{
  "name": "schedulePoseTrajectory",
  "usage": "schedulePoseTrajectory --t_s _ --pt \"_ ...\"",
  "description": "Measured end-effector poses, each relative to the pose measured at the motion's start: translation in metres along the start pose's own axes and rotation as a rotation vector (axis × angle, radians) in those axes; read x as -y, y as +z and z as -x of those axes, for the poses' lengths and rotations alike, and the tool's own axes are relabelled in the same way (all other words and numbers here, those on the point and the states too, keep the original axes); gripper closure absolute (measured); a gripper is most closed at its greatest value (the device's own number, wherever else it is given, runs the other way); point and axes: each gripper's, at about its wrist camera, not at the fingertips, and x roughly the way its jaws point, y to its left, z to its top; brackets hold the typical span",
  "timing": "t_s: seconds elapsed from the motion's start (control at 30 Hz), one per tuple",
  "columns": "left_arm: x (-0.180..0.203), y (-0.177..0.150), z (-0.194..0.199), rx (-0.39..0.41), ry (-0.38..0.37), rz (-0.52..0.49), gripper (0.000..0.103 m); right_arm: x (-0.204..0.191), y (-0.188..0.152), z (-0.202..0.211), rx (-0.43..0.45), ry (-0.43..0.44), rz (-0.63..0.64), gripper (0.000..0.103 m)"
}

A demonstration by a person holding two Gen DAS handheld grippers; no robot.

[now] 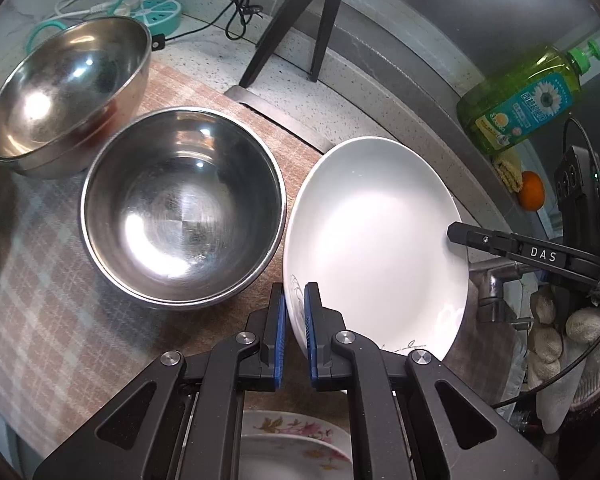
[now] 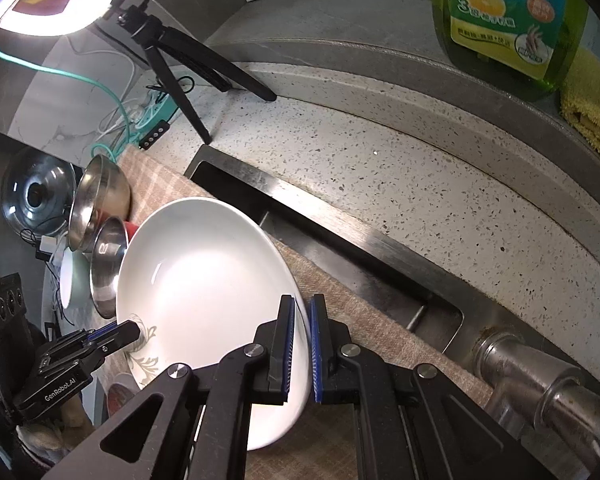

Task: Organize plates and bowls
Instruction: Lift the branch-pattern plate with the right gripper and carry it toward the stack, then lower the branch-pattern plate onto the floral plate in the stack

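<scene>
Glazed white ceramic plate (image 1: 376, 236) hangs tilted just beside the nearer steel bowl (image 1: 182, 208), over the checked cloth (image 1: 56, 288). Left gripper (image 1: 294, 332) and right gripper (image 2: 300, 344) each pinch opposite rims. Stiff, slippery, breakable; rim holds suit it.

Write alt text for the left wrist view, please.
Two handheld grippers clamp opposite rims of a white plate: the left gripper nearest, the right gripper from the side. Two steel bowls sit left on a checked cloth.
</scene>
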Motion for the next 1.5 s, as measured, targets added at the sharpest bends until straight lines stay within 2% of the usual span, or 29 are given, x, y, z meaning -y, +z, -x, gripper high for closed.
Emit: schedulePoseTrajectory --t_s 0.3,0.67,1.03,1.5 --pt "-0.004 -0.007 0.023 0.029 -0.01 0.006 0.096 -0.019 -0.012 0.018 0.016 0.001 0.017 0.096" --pt "-0.008 -0.022 0.044 0.024 -0.039 -0.017 0.096 -0.04 -0.037 0.04 0.06 -0.009 -0.01 0.096" --pt "-0.023 -0.042 0.066 -0.009 -0.065 -0.087 0.096 -0.062 -0.084 0.051 0.089 -0.025 -0.087 0.096" --pt "-0.051 -0.07 0.084 -0.044 -0.079 -0.148 0.096 -0.09 -0.145 0.036 0.079 -0.035 -0.149 0.096"
